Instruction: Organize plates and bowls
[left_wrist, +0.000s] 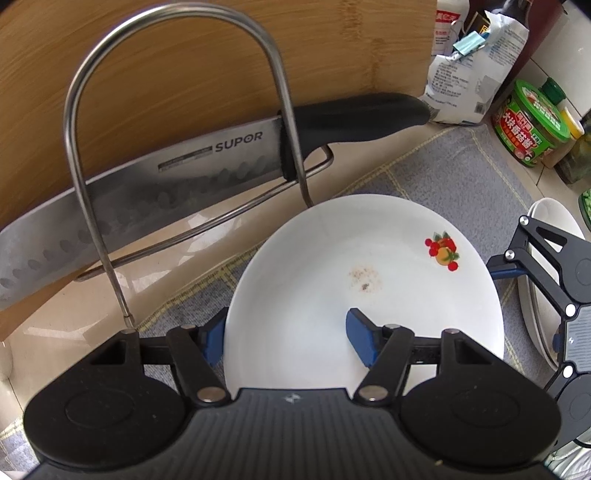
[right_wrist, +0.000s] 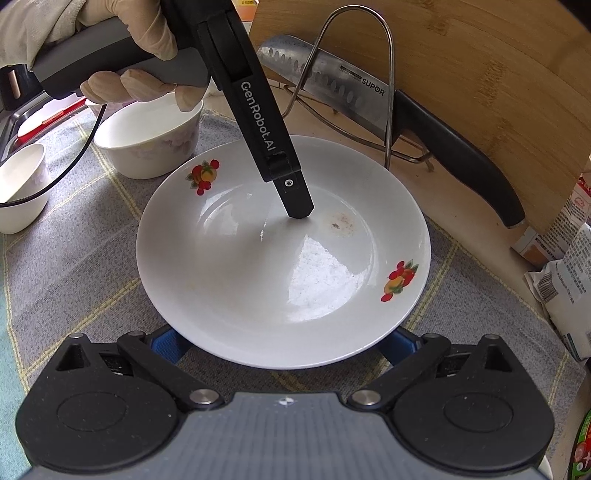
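A white plate with fruit decals (right_wrist: 258, 266) lies on a grey checked cloth (right_wrist: 74, 258). It also shows in the left wrist view (left_wrist: 369, 266). My left gripper (left_wrist: 286, 341) is open and straddles the plate's rim: one blue pad (left_wrist: 360, 341) is inside the plate, the other (left_wrist: 214, 341) outside. In the right wrist view its finger (right_wrist: 295, 199) rests in the plate. My right gripper (right_wrist: 284, 343) is open at the plate's near rim, its pads (right_wrist: 166, 345) low beside the plate. Two white bowls (right_wrist: 147, 142) (right_wrist: 20, 188) stand at the left.
A wire rack (left_wrist: 177, 122) holds a SUPOR knife (left_wrist: 155, 184) against a wooden cutting board (left_wrist: 184, 66). Bags (left_wrist: 469, 74) and a green-lidded jar (left_wrist: 532, 125) stand at the right. Another white dish (left_wrist: 546, 258) sits behind my right gripper.
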